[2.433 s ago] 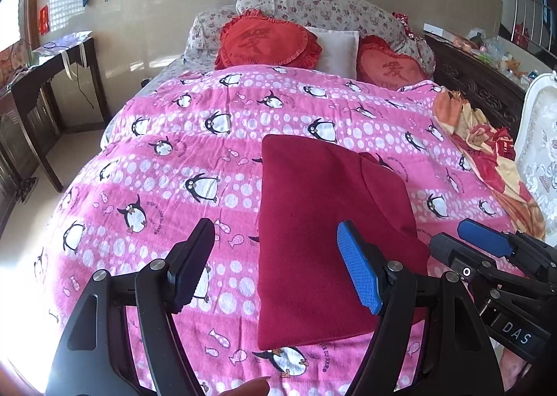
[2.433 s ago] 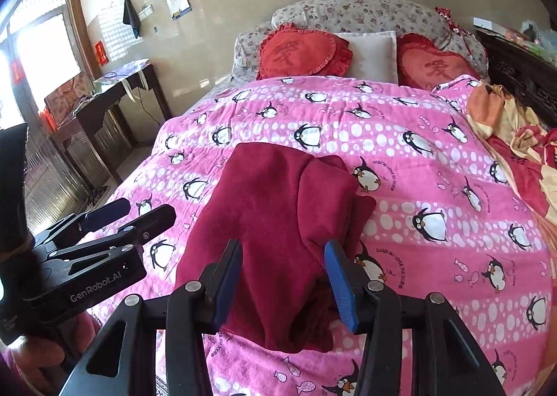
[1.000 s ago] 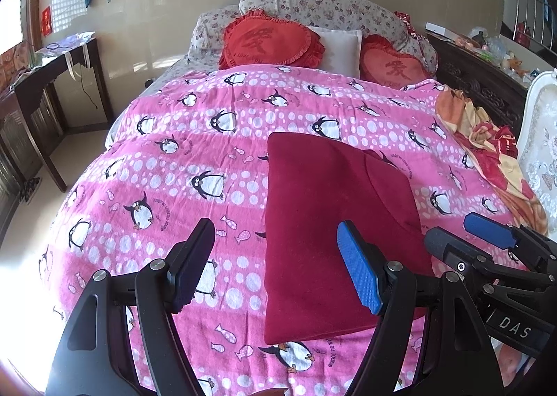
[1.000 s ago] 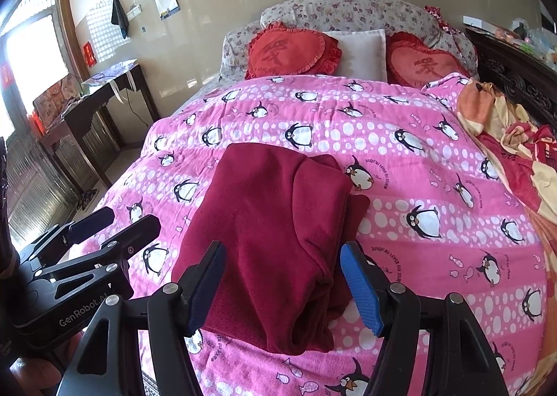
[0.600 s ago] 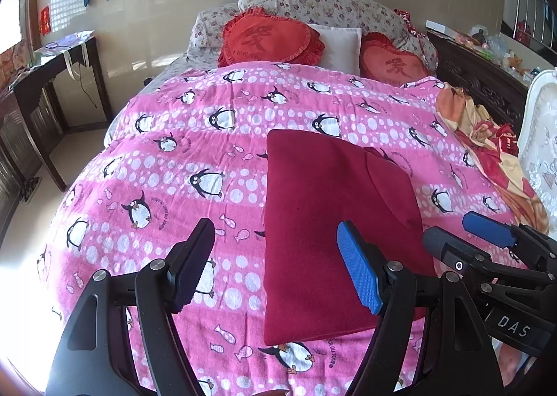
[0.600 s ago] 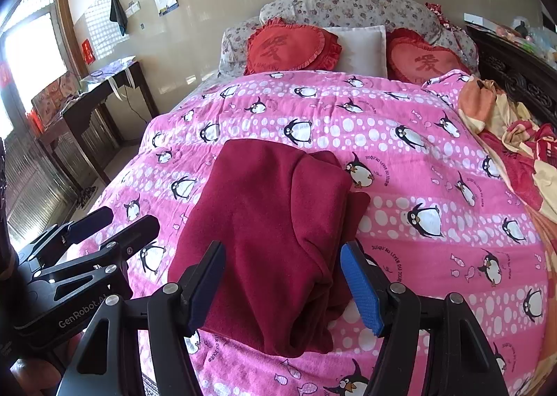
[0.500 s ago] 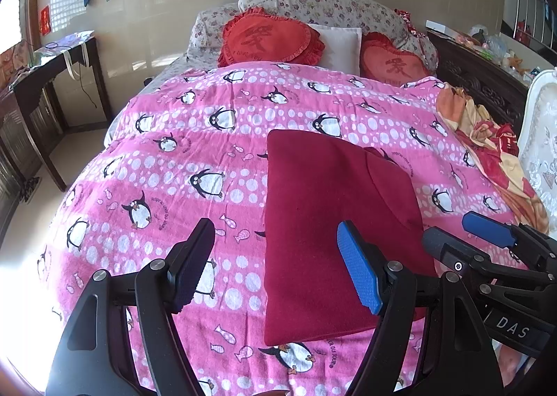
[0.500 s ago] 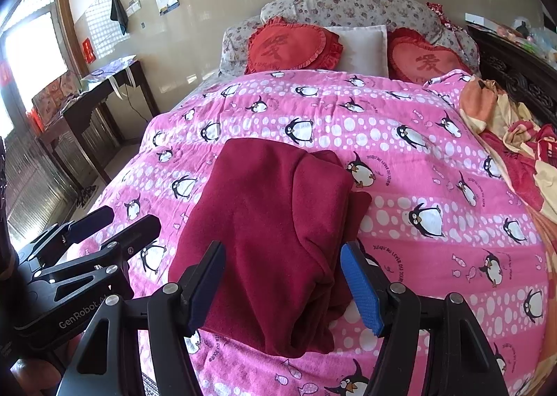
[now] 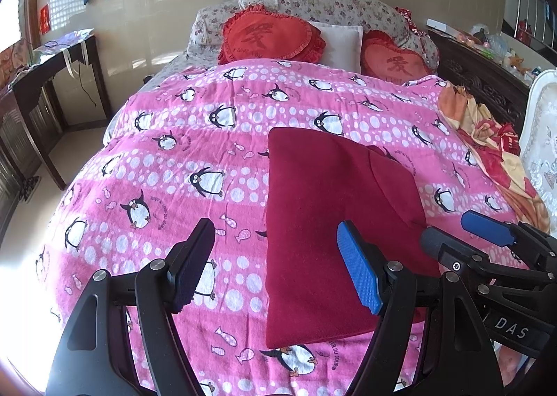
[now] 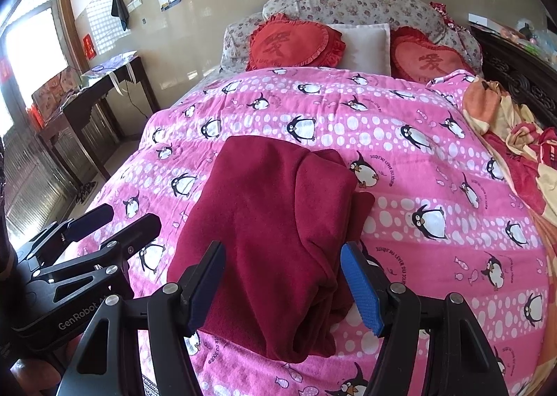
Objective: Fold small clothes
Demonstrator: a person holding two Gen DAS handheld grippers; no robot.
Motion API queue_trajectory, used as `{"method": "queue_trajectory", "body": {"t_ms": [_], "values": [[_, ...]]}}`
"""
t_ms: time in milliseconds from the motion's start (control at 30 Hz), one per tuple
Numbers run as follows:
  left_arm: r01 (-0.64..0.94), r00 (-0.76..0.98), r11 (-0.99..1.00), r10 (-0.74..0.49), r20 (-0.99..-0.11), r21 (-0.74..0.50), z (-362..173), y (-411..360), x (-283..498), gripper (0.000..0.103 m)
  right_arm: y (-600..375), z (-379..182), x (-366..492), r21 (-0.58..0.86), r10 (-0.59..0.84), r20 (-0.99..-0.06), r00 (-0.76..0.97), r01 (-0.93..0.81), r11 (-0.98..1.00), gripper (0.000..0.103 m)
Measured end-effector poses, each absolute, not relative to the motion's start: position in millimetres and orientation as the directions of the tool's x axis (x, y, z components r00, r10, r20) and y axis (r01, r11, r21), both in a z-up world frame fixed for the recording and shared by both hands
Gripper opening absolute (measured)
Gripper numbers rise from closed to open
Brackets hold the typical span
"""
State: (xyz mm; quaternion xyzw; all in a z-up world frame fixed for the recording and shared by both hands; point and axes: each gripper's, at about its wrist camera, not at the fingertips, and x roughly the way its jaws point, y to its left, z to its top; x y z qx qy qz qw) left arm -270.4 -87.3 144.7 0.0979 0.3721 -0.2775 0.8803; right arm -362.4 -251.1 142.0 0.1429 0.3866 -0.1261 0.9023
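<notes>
Since the earliest frames we have drawn both grippers back a little from the folded dark red fleece garment (image 9: 334, 222), and the right one has spread wider; over the last second nothing has shifted. From that we judge this fold finished and the piece released.

Left of the garment, our left gripper (image 9: 275, 263) hangs above the pink penguin-print blanket (image 9: 174, 166), its jaws parted with nothing between them, the blue pad over the garment's near left part. The garment itself lies flat on the blanket, a tidy rectangle with a thicker doubled layer along its right edge. Over its near end our right gripper (image 10: 283, 283) hovers, likewise released and empty. Right of the garment, well apart, a crumpled orange and red cloth (image 10: 515, 138) lies on the bed, perhaps the next piece.
</notes>
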Motion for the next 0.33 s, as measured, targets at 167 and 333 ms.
{"method": "queue_trajectory", "body": {"t_ms": [167,333], "values": [[0.554,0.579,0.832,-0.408,-0.706,-0.026,141.0,-88.3,-264.9,0.073,-252.4,137.6,-360.3,0.164,-0.112,-0.740,0.663,0.339,0.926,0.066],[0.547,0.569,0.836,-0.399,-0.719,-0.031,133.9,-87.1,-254.8,0.073,-258.6,131.5,-357.9,0.167,-0.110,-0.748,0.654,0.346,0.923,0.066]]}}
